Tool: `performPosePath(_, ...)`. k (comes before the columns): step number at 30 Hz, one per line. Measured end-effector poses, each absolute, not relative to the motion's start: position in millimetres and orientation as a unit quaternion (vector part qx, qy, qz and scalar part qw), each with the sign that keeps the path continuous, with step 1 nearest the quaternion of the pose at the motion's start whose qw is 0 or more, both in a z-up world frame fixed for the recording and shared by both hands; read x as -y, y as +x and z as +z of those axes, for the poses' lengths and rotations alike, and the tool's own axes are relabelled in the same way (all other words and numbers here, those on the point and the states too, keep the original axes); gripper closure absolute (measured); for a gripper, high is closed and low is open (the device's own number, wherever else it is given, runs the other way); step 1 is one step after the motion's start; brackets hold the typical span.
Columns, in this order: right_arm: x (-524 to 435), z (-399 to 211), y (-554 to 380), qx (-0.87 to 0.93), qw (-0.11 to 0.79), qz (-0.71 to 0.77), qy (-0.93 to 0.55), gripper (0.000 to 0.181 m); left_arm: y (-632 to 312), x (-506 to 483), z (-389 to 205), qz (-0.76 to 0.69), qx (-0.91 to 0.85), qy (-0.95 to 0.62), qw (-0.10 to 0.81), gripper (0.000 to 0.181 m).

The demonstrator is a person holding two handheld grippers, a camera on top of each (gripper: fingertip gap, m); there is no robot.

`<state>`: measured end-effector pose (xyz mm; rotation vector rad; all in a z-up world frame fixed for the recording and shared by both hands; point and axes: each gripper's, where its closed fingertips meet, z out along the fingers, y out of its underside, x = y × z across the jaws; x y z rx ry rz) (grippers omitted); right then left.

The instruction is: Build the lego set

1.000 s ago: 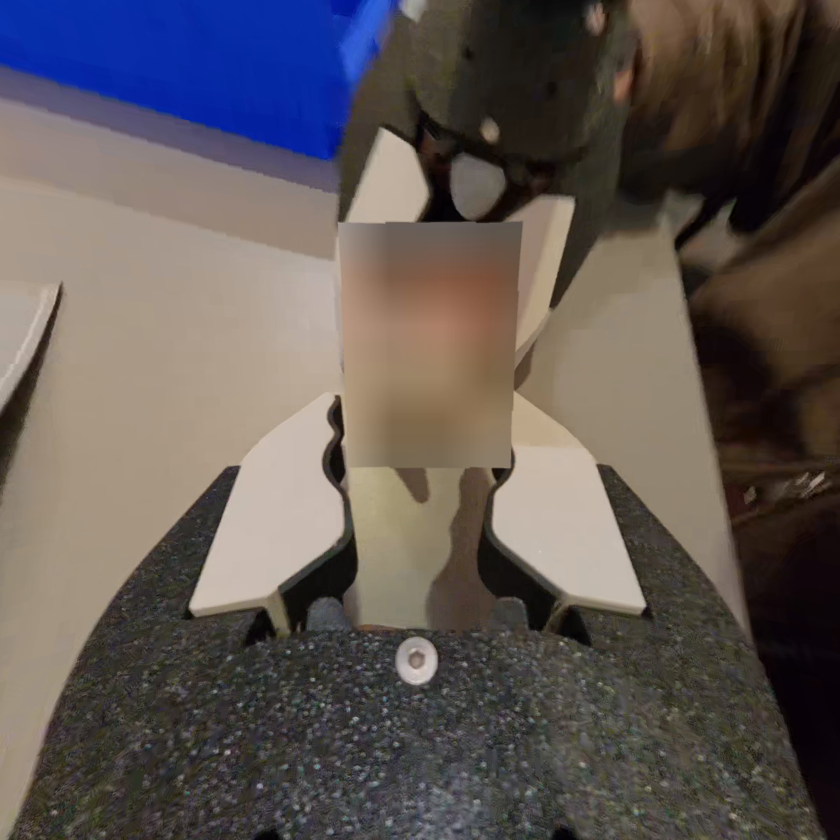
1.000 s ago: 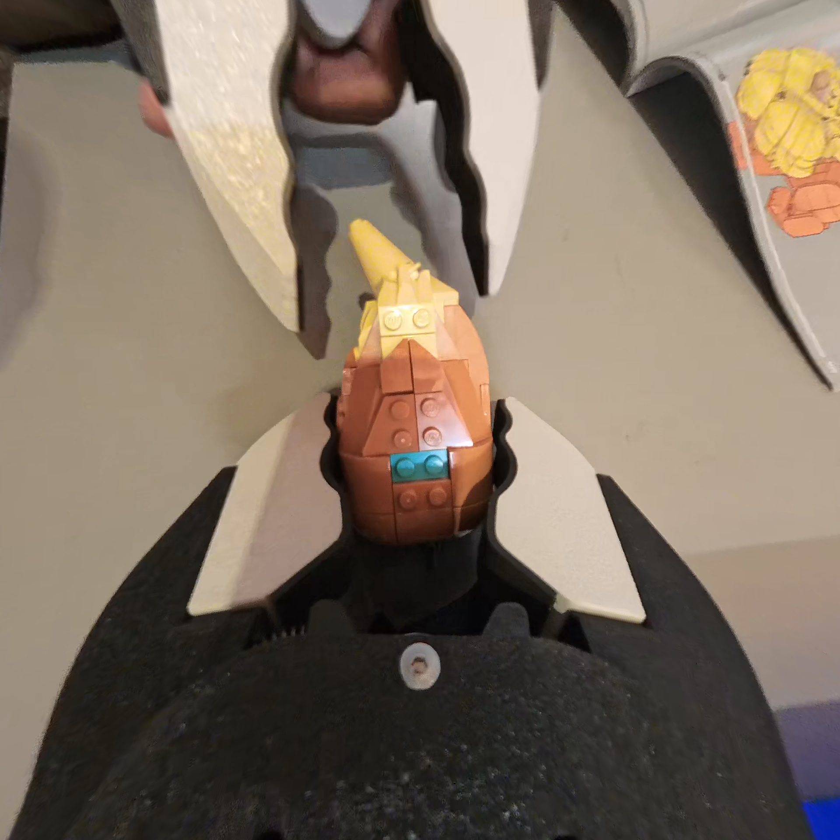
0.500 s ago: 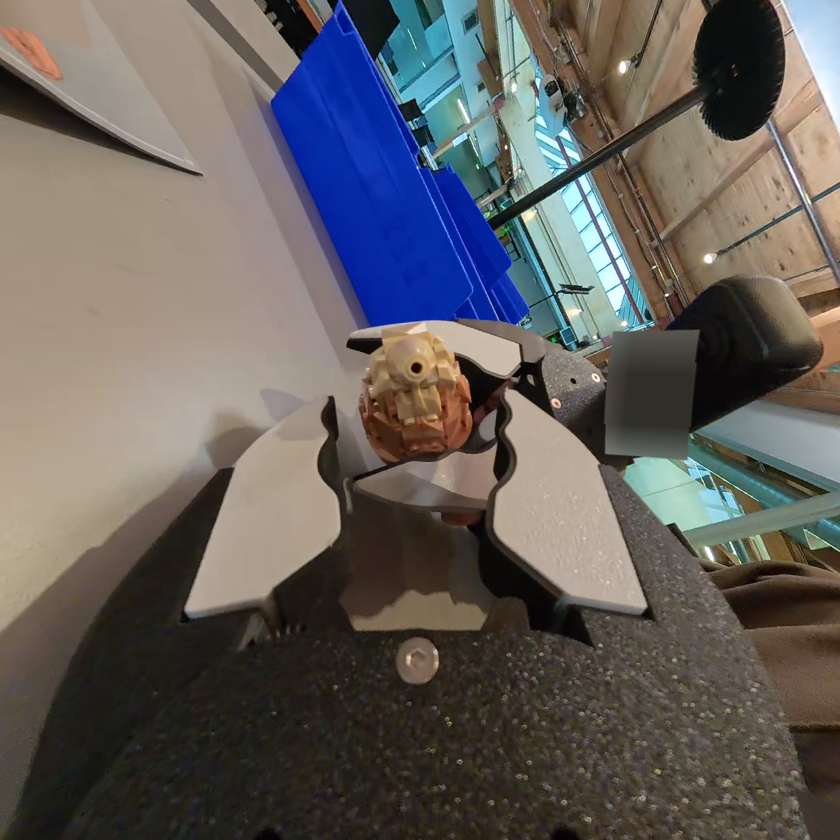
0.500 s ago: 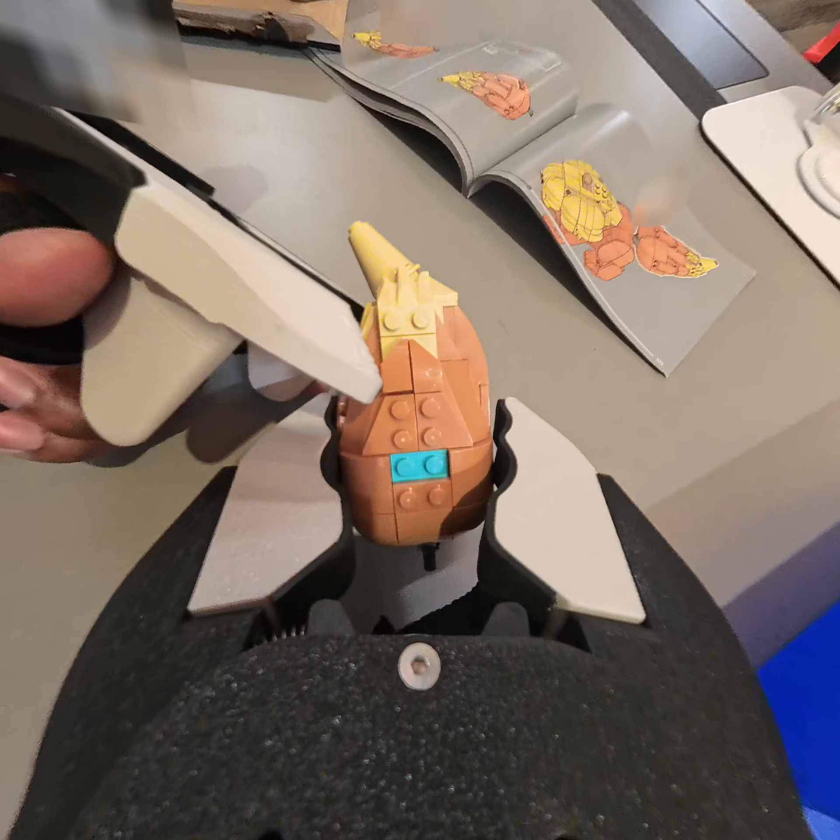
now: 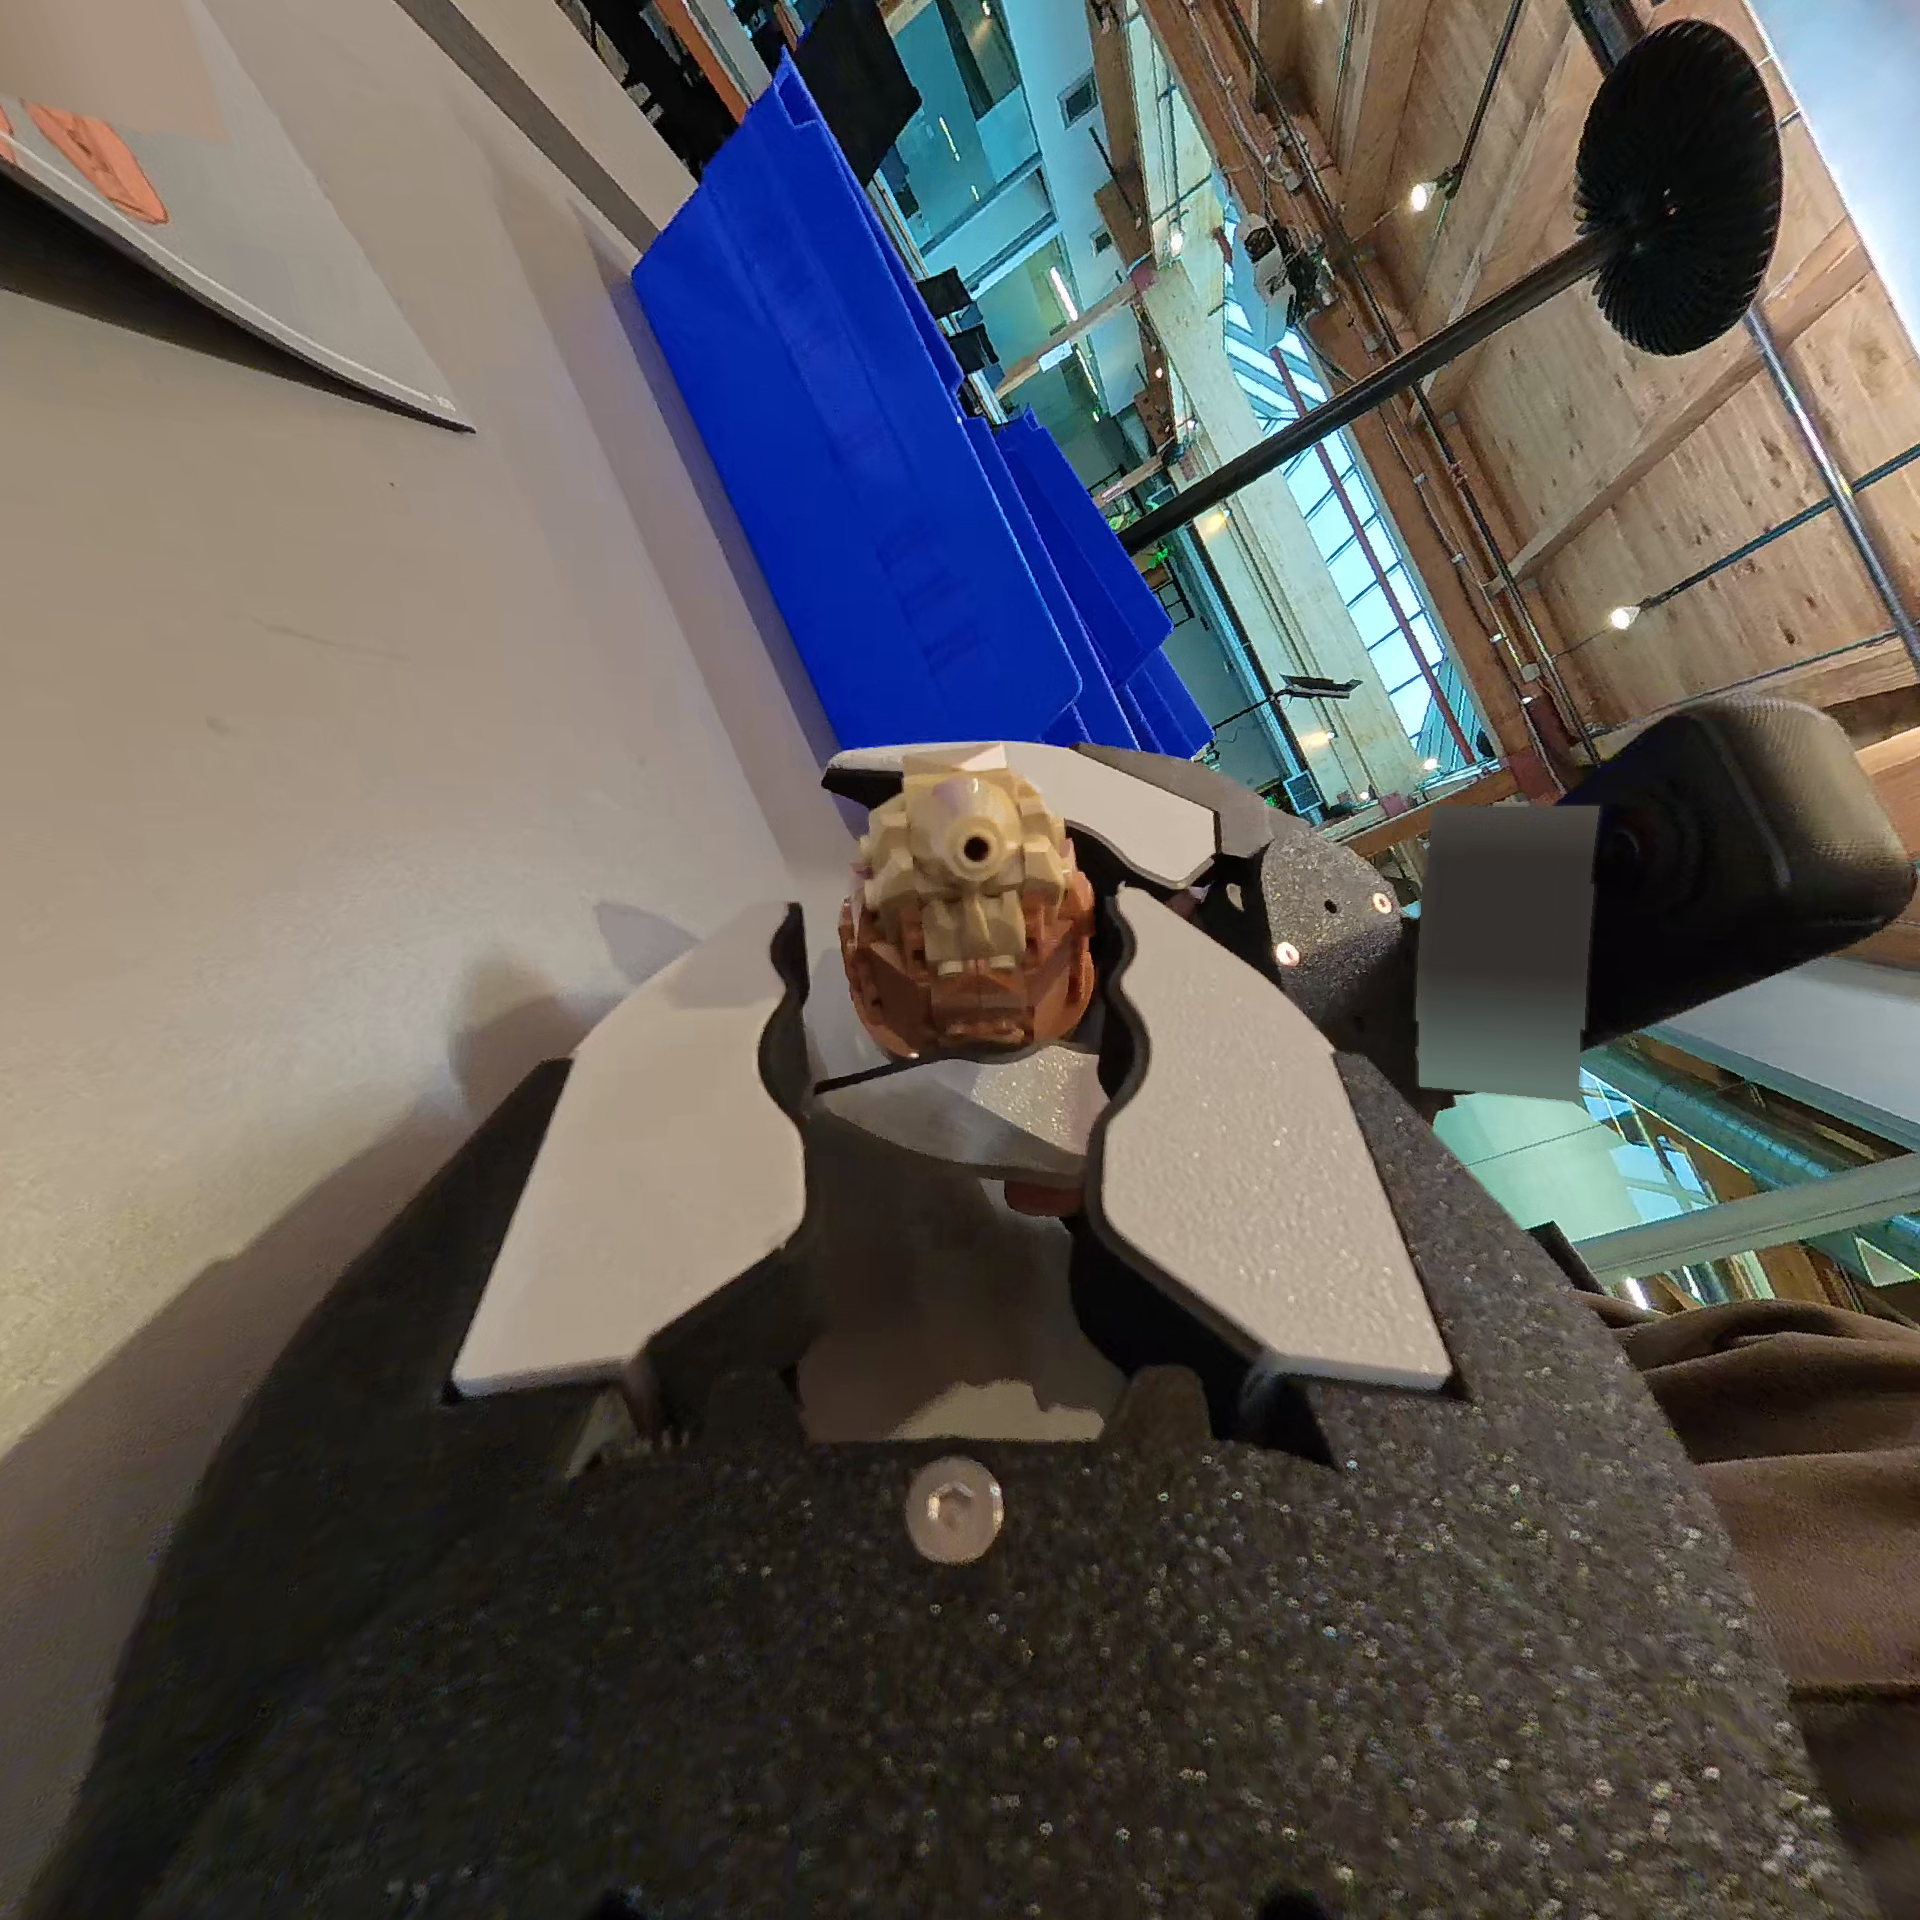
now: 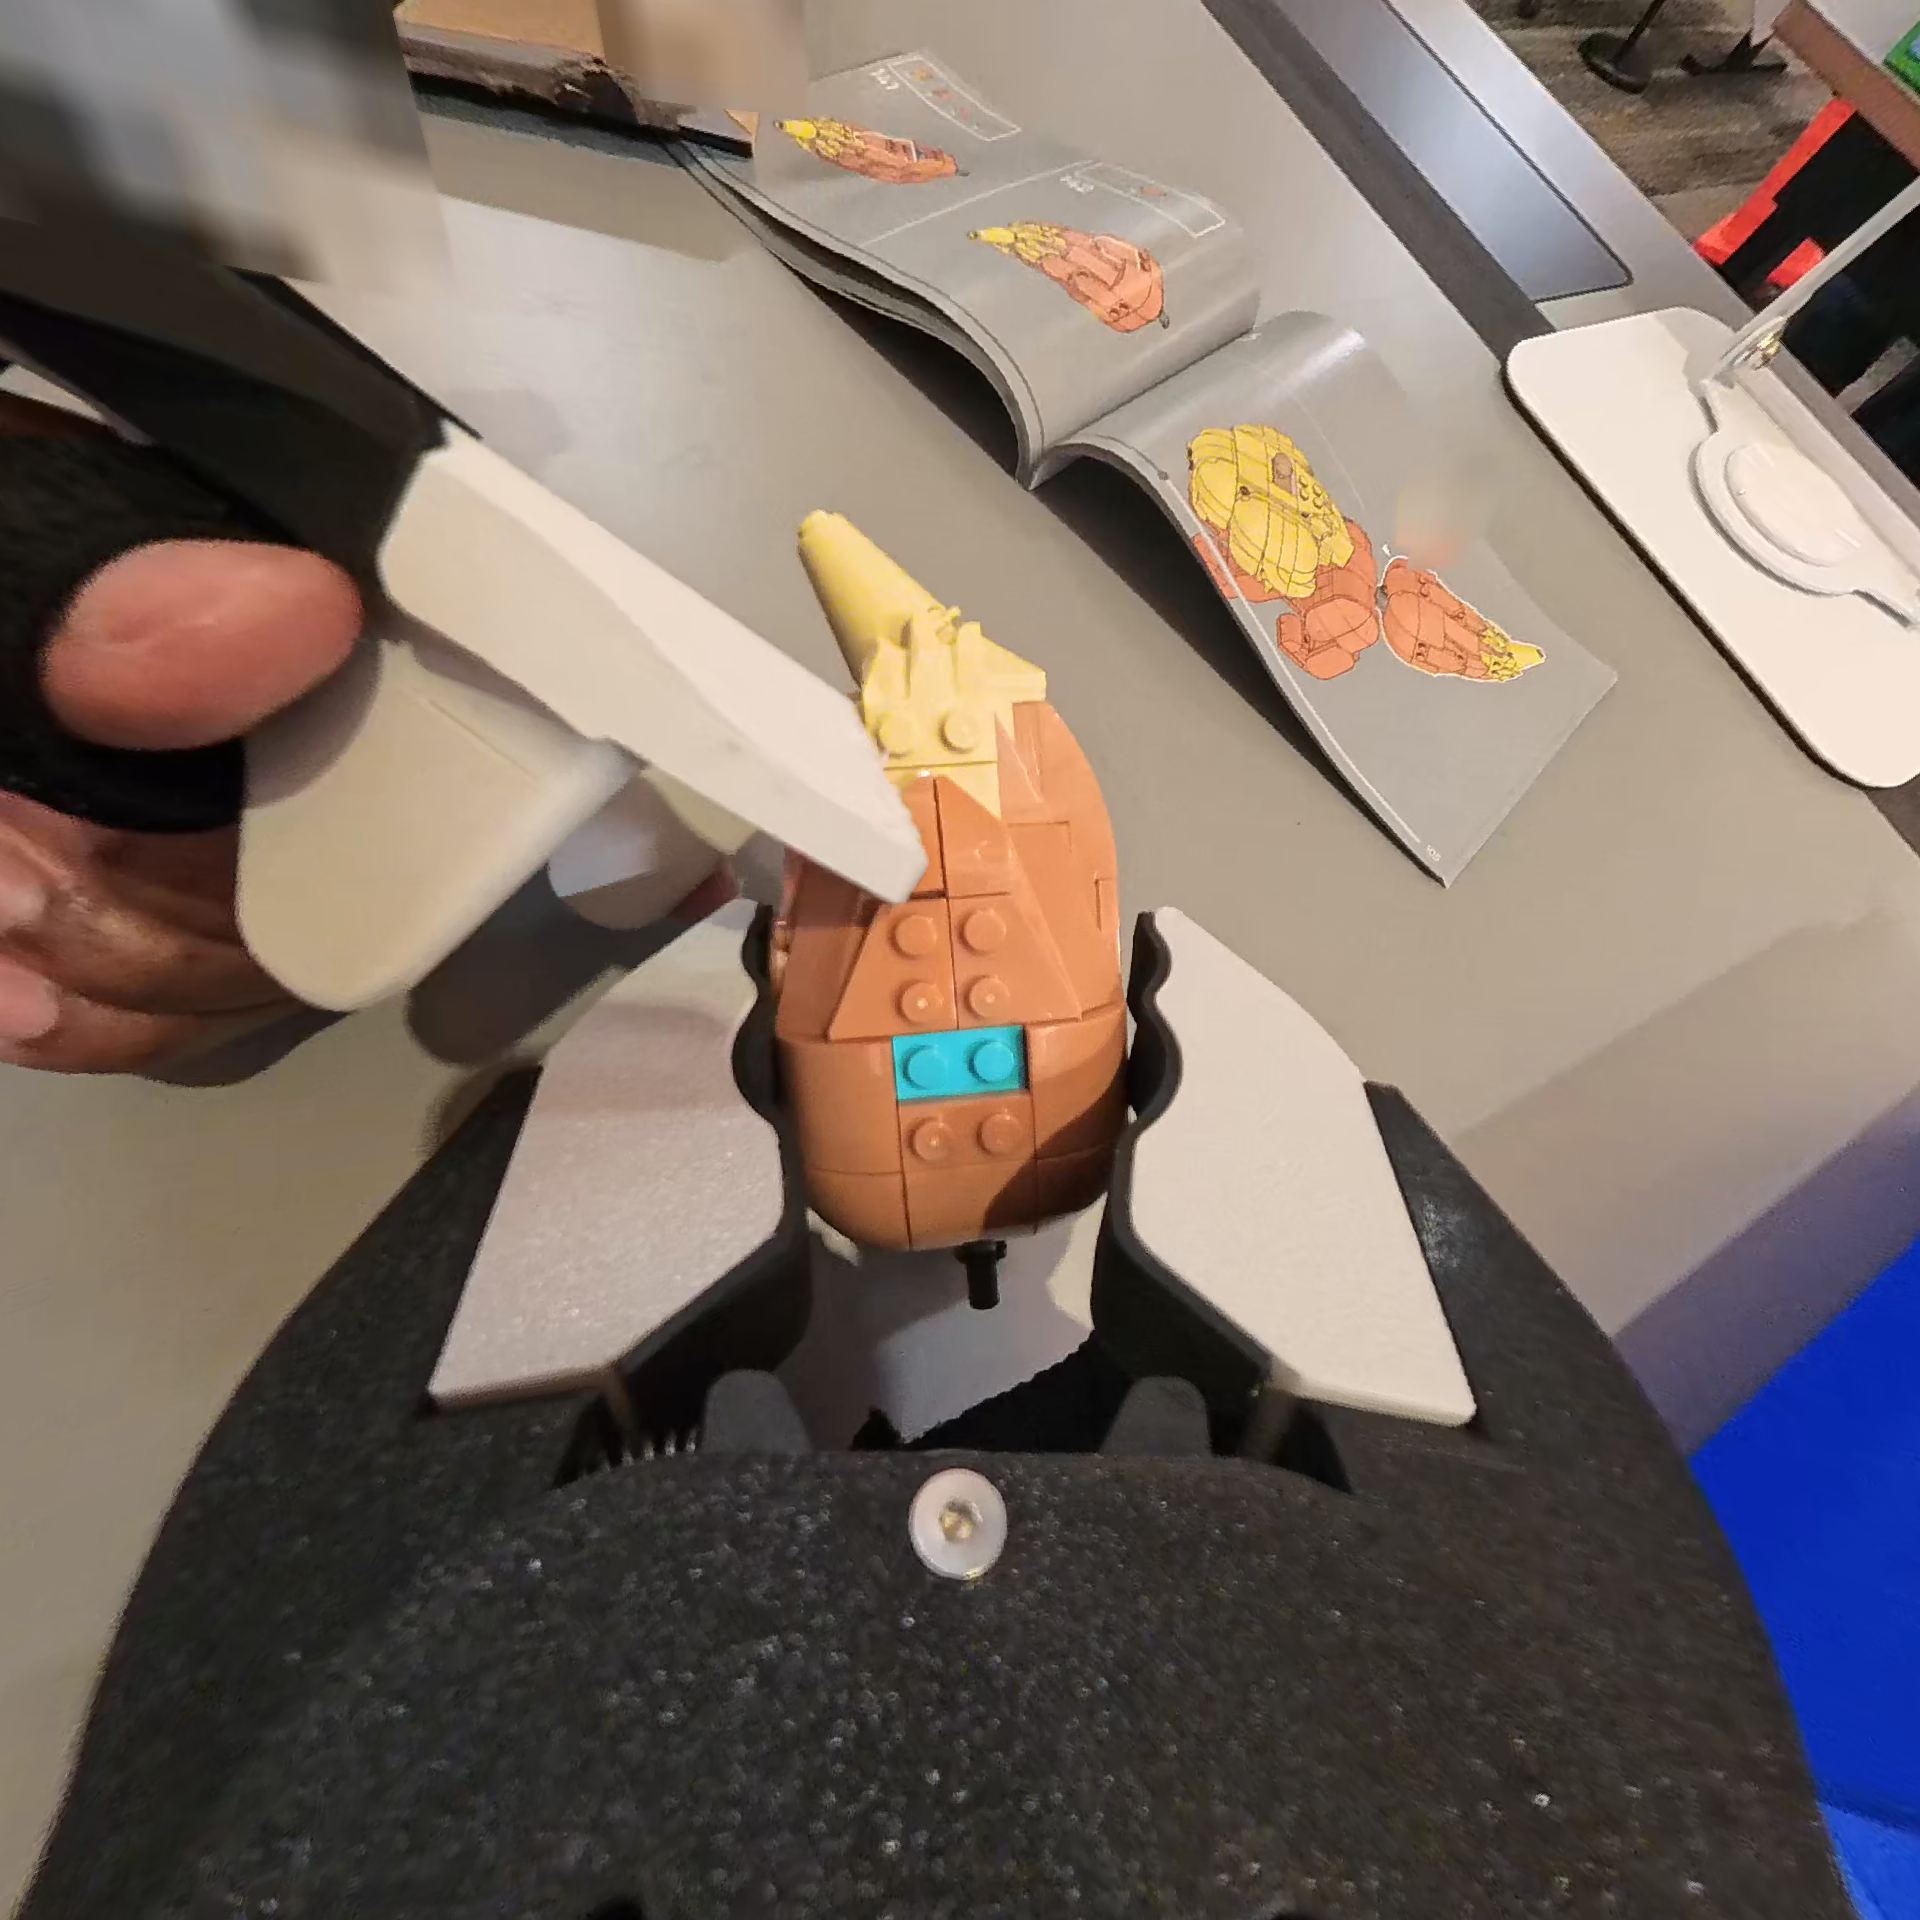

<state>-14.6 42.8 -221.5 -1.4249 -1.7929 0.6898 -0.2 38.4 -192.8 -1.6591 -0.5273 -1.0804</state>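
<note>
Right hand-held gripper point(image 6: 951, 1029) pinches brown-and-tan lego model point(image 6: 951, 997) above grey worktop point(image 6: 540, 343). Left hand-held gripper point(image 5: 951, 971) spread around model's tan tip, one finger point(image 6: 665, 675) touching it. Open instruction booklet point(image 6: 1195, 416) beyond.

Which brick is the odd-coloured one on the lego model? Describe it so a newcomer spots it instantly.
Start at the grey table, then the right tongs shut around the egg-shaped brown lego model with a yellow cone tip. On the model's upward face, low down between rows of brown studs, sits a turquoise two-stud plate, the only blue-green piece on it.
</note>
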Motion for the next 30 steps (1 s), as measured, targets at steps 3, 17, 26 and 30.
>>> performPosePath(3, -41.9, -218.0, -15.1, 0.699, 0.379, 0.265, -0.545, 0.116, 1.8, -38.0, -190.8, -0.454, 0.217, -0.689, 0.521, 0.130)
performPosePath(17, -38.8, -199.2, -14.9, 0.701, 0.441, 0.246, -0.504, 0.116, 4.0, -32.0, -175.5, -0.464, 0.208, -0.659, 0.554, 0.137)
performPosePath(26, -38.1, -197.0, -14.4, 0.702, 0.454, 0.234, -0.496, 0.116, 4.5, -30.5, -173.8, -0.460, 0.210, -0.655, 0.562, 0.138)
performPosePath(30, -37.9, -197.5, -14.2, 0.704, 0.459, 0.226, -0.492, 0.116, 4.4, -30.1, -174.9, -0.461, 0.216, -0.653, 0.560, 0.138)
